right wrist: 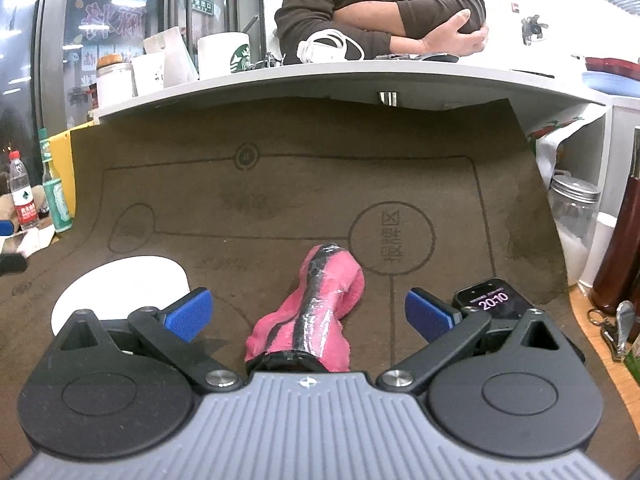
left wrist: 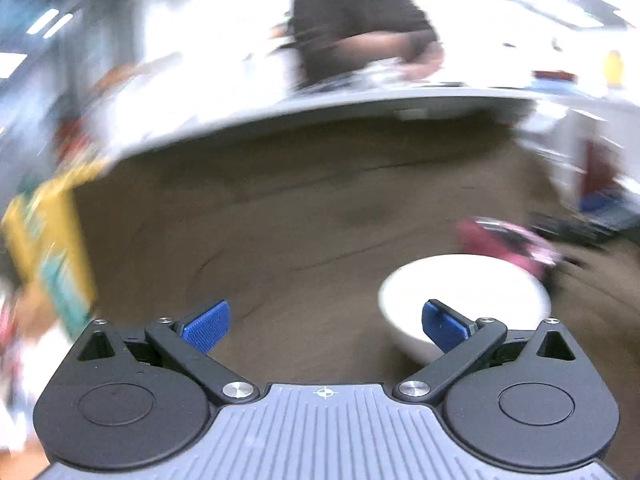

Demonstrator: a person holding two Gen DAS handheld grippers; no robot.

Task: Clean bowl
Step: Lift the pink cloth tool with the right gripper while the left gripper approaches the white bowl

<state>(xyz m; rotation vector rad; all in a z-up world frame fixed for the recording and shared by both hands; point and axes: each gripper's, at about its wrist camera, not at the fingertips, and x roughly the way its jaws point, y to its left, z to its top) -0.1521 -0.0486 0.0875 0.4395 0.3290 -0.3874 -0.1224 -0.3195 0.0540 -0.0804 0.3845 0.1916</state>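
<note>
A white bowl (left wrist: 464, 296) sits on the brown mat, blurred in the left wrist view, low and to the right. My left gripper (left wrist: 326, 326) is open; its right blue pad overlaps the bowl's near rim and its left pad is over bare mat. A pink cloth (right wrist: 320, 312) wrapped with black tape lies on the mat, centred between the spread fingers of my open right gripper (right wrist: 308, 314). The bowl (right wrist: 120, 288) shows again behind that gripper's left finger. The cloth (left wrist: 508, 240) appears as a pink smear beyond the bowl.
A phone (right wrist: 492, 300) showing 20:10 lies by the right finger. A person with folded arms (right wrist: 384, 20) sits behind the grey counter (right wrist: 360, 76), which holds cups and jars. Bottles (right wrist: 24, 200) stand at the left, a glass jar (right wrist: 572, 216) and keys (right wrist: 616, 328) at the right.
</note>
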